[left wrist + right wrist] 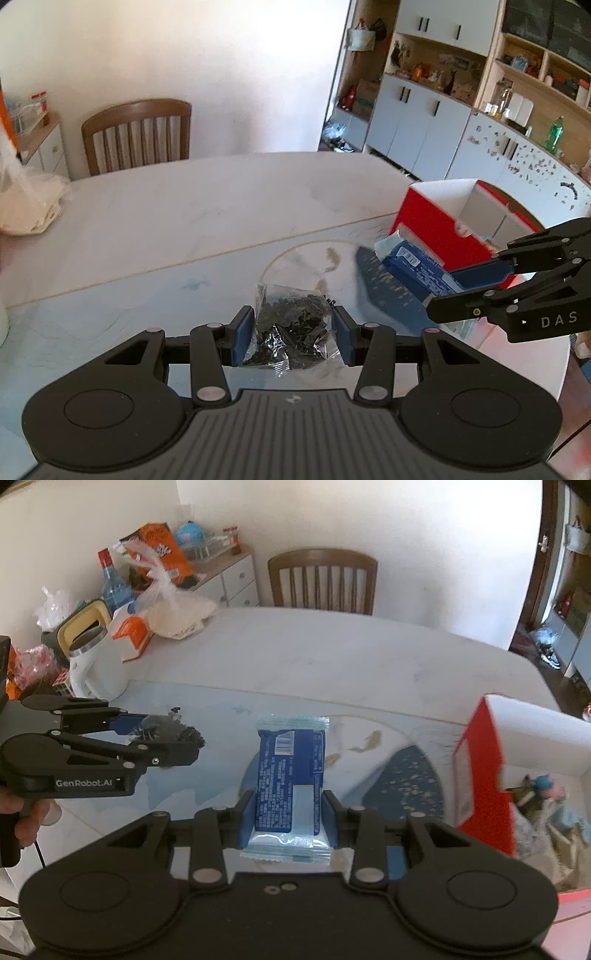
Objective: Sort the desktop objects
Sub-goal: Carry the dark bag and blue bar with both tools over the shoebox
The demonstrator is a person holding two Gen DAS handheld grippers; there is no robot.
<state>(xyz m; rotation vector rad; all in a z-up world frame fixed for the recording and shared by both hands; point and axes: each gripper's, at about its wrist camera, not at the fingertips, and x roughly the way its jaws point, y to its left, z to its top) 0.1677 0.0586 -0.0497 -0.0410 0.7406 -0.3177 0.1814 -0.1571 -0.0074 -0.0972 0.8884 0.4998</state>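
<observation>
Left wrist view: the left tongs are closed on a clear bag of small black parts, whose sides are pinched between the blue pads; the bag juts forward past the fingertips, held above the worktop. To the right in this view, the right tongs reach in from the side, gripping a blue wrapped snack bar. Just behind them stands a red box with a white lining, open at the top, near the right edge of the worktop.

Right wrist view: the right tongs clamp the near end of the snack bar, which lies lengthwise between the fingers and extends well forward of them, barcode end farthest away. The red box sits just to the right, with some items inside that are too blurred to tell. The left tongs, with a hand on the handle, hold the bag off to the left. Towards the far left corner of the worktop stand a white kettle and a heap of bags and packages. A wooden chair stands at the far edge.
</observation>
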